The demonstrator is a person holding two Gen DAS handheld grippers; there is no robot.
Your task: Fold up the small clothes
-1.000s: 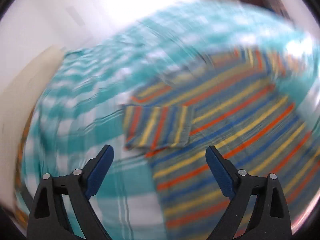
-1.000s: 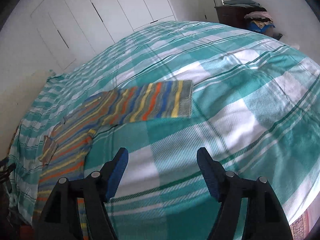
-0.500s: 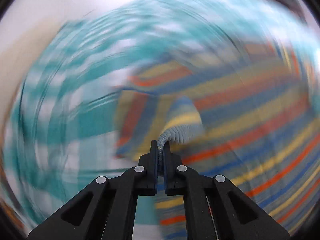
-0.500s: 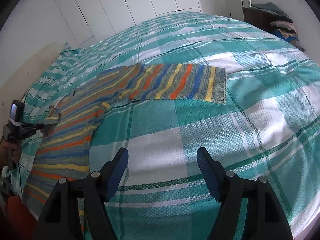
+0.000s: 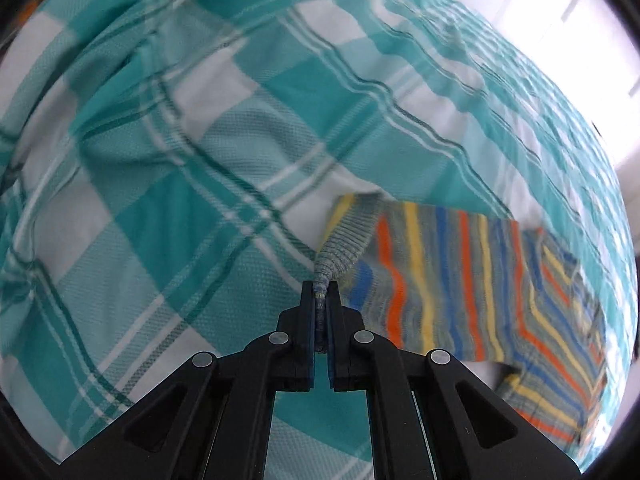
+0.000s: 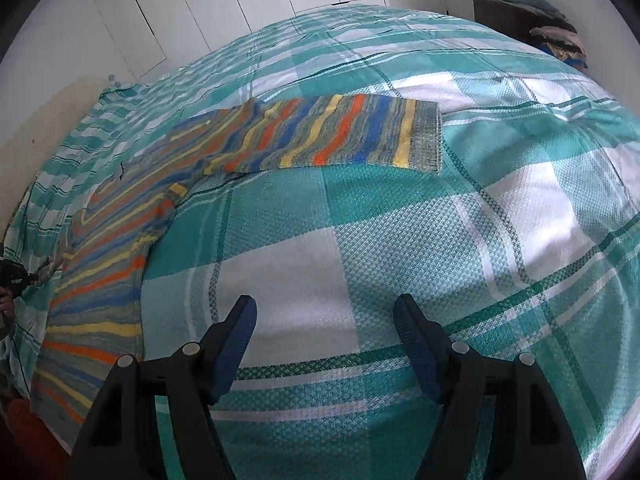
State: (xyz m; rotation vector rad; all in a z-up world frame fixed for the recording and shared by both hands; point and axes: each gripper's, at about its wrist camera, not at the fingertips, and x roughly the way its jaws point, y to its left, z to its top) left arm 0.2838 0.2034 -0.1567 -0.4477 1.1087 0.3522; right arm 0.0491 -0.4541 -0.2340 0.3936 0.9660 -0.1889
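Note:
A striped knit sweater (image 6: pixel 120 240) in grey, blue, orange and yellow lies flat on a teal and white checked bedspread (image 6: pixel 400 220). Its right sleeve (image 6: pixel 332 136) stretches out towards the grey cuff (image 6: pixel 428 136). My right gripper (image 6: pixel 326 324) is open and empty, above the bedspread a little in front of that sleeve. My left gripper (image 5: pixel 320 300) is shut on the grey ribbed cuff (image 5: pixel 344 240) of the other sleeve (image 5: pixel 440 280) and has it pulled up off the bed. The left gripper also shows at the far left of the right wrist view (image 6: pixel 14 276).
White wardrobe doors (image 6: pixel 240 0) stand behind the bed. A dark cabinet with piled clothes (image 6: pixel 532 24) is at the far right. The bedspread (image 5: pixel 180 160) spreads wide to the left of the held sleeve.
My left gripper closed on the sleeve cuff and swung round with it, pulling the sleeve out sideways. My right gripper moved closer to the other sleeve and stayed open.

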